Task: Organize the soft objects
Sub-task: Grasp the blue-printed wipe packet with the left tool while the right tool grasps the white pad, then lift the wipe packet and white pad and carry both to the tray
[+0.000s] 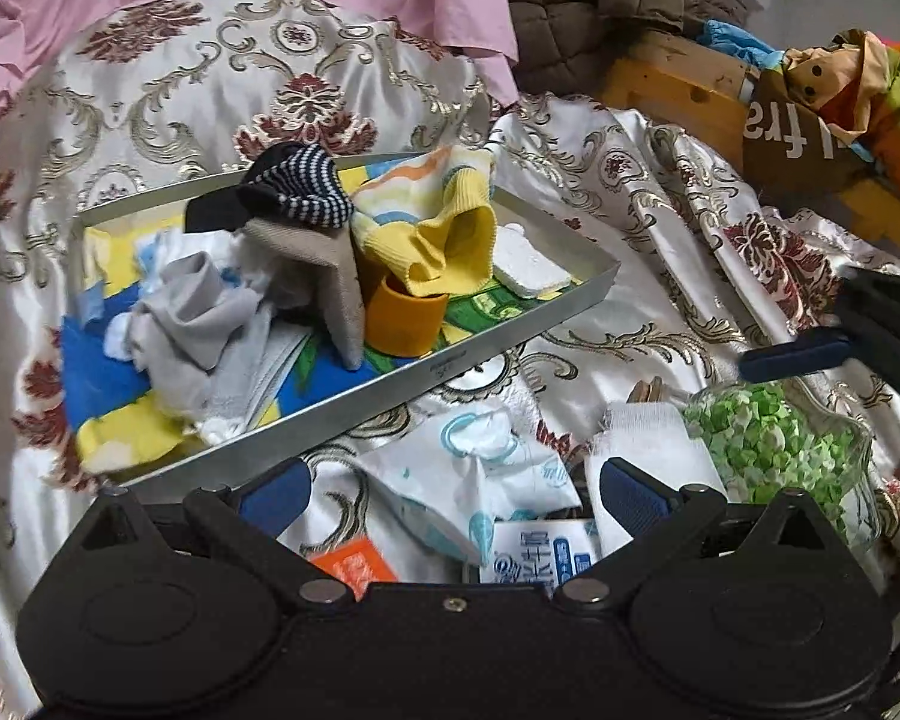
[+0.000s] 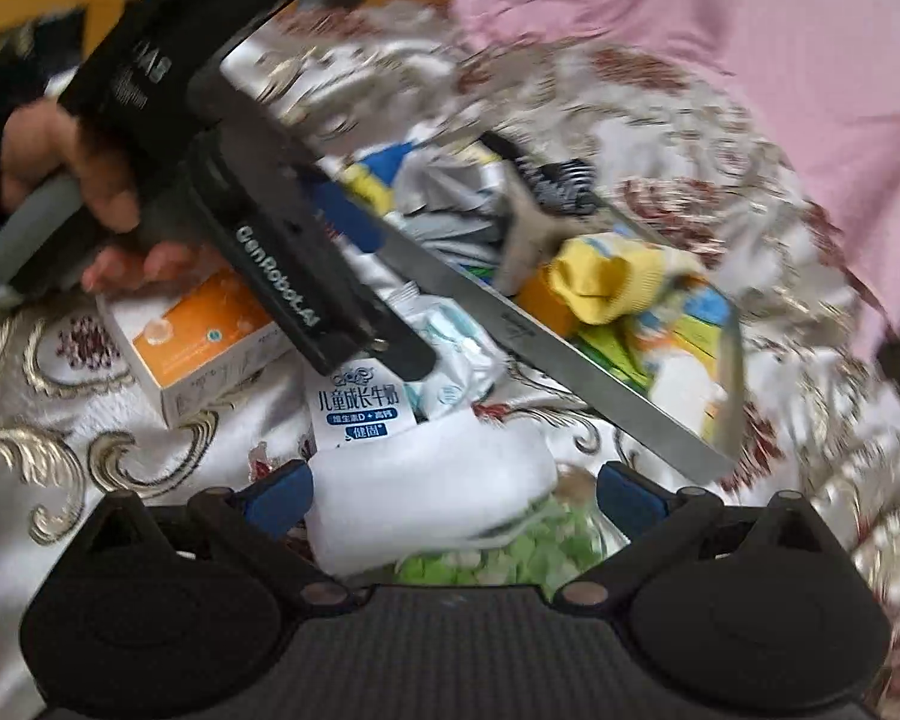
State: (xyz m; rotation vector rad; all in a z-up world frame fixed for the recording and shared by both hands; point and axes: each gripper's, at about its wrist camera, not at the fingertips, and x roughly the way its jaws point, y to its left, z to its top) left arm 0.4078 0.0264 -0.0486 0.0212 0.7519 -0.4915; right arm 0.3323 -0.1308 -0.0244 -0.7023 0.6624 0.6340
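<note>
A metal tray on the bed holds soft things: a yellow sock, a striped dark sock, a beige sock, grey cloth and a white sponge. My left gripper is open and empty, just in front of the tray, above a white printed packet. A white sock lies by its right finger. My right gripper is open over the same white sock. The tray and the left gripper show beyond it, blurred.
A glass jar of green bits lies at the right. An orange and white box and a milk carton lie on the patterned bedspread. An orange cup stands in the tray. Pillow and pink sheet behind.
</note>
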